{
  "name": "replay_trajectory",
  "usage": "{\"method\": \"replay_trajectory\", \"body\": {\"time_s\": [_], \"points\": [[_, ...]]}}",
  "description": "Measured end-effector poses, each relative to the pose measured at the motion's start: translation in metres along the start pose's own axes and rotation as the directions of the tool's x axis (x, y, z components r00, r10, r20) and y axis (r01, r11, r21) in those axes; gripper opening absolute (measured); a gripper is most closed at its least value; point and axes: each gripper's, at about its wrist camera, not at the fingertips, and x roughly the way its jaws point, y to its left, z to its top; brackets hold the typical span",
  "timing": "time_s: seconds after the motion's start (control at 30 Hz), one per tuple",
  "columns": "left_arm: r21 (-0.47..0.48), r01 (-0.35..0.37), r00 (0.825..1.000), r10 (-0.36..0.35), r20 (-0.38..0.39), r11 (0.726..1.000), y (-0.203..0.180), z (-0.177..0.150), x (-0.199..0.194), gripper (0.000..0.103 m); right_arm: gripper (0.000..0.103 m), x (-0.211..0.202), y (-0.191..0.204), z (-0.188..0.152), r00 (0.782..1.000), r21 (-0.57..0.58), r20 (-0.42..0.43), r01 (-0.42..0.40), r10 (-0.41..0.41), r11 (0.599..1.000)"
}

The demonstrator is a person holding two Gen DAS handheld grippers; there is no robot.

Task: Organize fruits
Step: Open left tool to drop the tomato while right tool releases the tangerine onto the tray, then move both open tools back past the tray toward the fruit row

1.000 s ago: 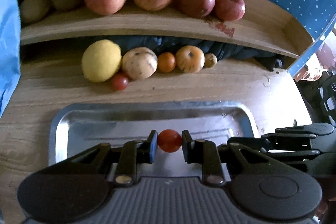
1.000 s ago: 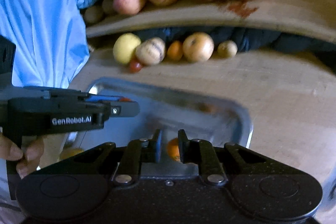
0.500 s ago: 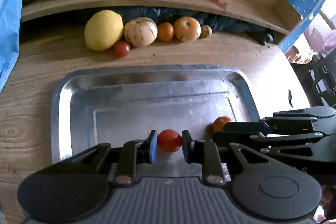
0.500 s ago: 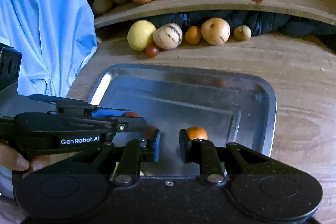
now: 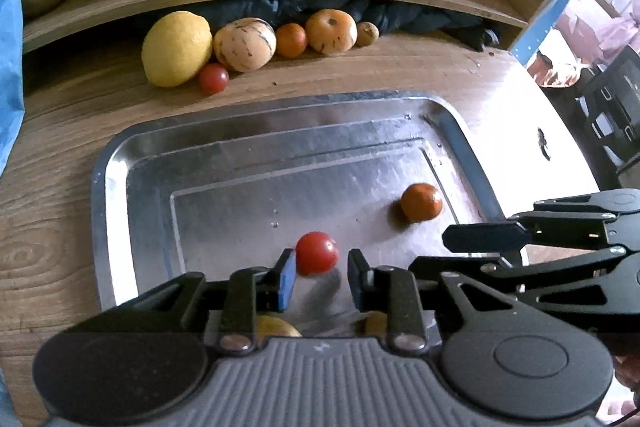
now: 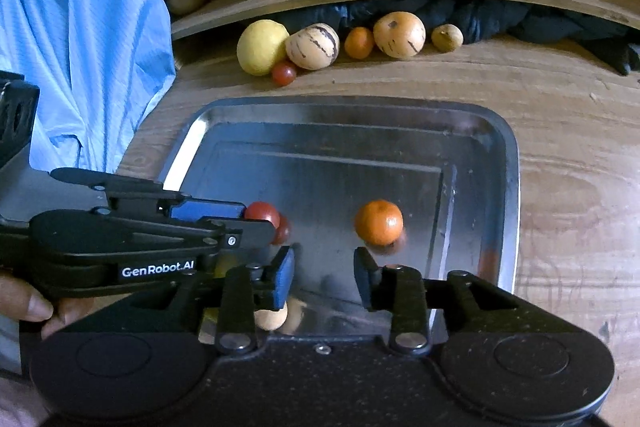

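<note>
Left wrist view: the left gripper (image 5: 322, 273), jaws just spread, releases the small red tomato (image 5: 317, 253) onto the shiny metal tray (image 5: 120, 163). Right wrist view: the right gripper (image 6: 324, 277), also just opened, has freed the small orange mandarin (image 6: 379, 222) onto the tray; next, I judge, both withdraw towards the fruit row.

Your red tomato (image 5: 316, 253) and small orange (image 5: 421, 201) lie apart on the metal tray (image 5: 116, 163), both whole.

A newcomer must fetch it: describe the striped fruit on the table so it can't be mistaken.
Find the metal tray on the wooden table; behind it a row of fruit lies under the shelf. The striped fruit is second from the left, between the yellow lemon and a small orange: the only pale one with dark streaks.
</note>
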Motion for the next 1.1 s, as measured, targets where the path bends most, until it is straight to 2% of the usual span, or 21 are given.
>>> {"method": "replay_trajectory", "body": {"time_s": [0.3,0.7,0.77,0.9,1.1], "points": [[0.053,0.001,1.000,-0.002,0.010,0.999,-0.001,-0.006,-0.007,0.060,0.065,-0.013,0.007,-0.022,0.997,0.035,0.028,0.067,-0.068,0.997],[0.089,0.006,0.997,-0.012,0.071,0.996,0.001,-0.012,-0.031,0.087,0.088,-0.033,0.016,-0.041,0.990,0.086,0.069,0.120,-0.126,0.989],[0.087,-0.001,0.997,-0.006,0.078,0.996,0.001,-0.012,-0.037,0.097,0.092,-0.035,0.019,-0.043,0.989,0.082,0.069,0.129,-0.134,0.988],[0.092,-0.027,0.994,0.017,0.109,0.995,0.003,-0.015,-0.050,0.102,0.099,-0.039,0.024,-0.045,0.989,0.077,0.066,0.130,-0.135,0.989],[0.111,-0.070,0.991,0.056,0.124,0.991,0.013,-0.027,-0.065,0.103,0.102,-0.038,0.031,-0.045,0.990,0.059,0.047,0.131,-0.134,0.990]]}}
